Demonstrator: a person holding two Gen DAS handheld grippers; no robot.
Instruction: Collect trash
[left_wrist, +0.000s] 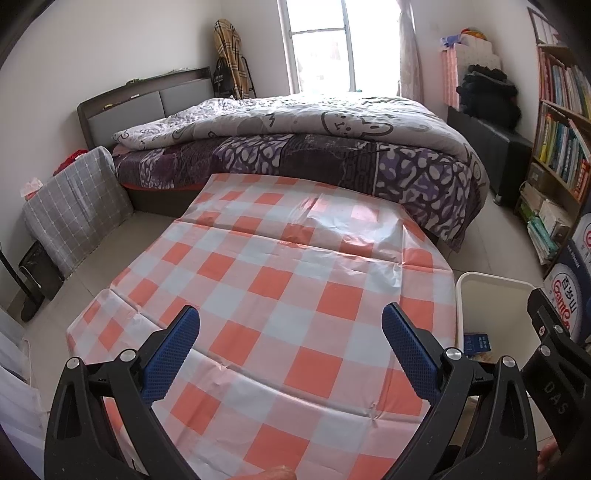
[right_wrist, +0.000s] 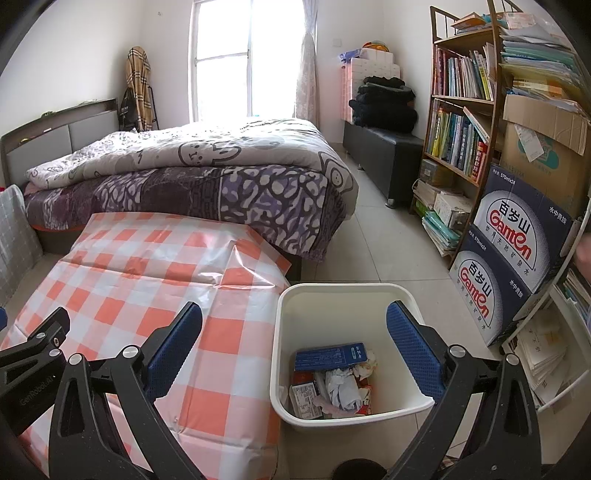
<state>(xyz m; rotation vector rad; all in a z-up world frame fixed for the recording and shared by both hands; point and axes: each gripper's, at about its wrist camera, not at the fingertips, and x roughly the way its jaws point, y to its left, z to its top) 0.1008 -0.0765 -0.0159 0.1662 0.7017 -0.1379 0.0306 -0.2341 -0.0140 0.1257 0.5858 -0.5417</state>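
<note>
- A table under an orange-and-white checked cloth (left_wrist: 280, 295) fills the foreground, its far edge just beside the bed.
- The bed (right_wrist: 207, 184) carries a grey cartoon-print quilt (left_wrist: 295, 118) over a purple patterned cover.
- A grey padded headboard (left_wrist: 147, 99) stands against the wall.
- A plaid garment (right_wrist: 138, 85) hangs in the corner beside a bright window (right_wrist: 221, 55).
- A wooden bookshelf (right_wrist: 461, 122) packed with books stands along the right wall.
- Two stacked blue water cartons (right_wrist: 509, 240) rest on the floor beside it.
- Dark folded clothing (right_wrist: 384, 103) lies piled on a black bench (right_wrist: 384, 162).
</note>
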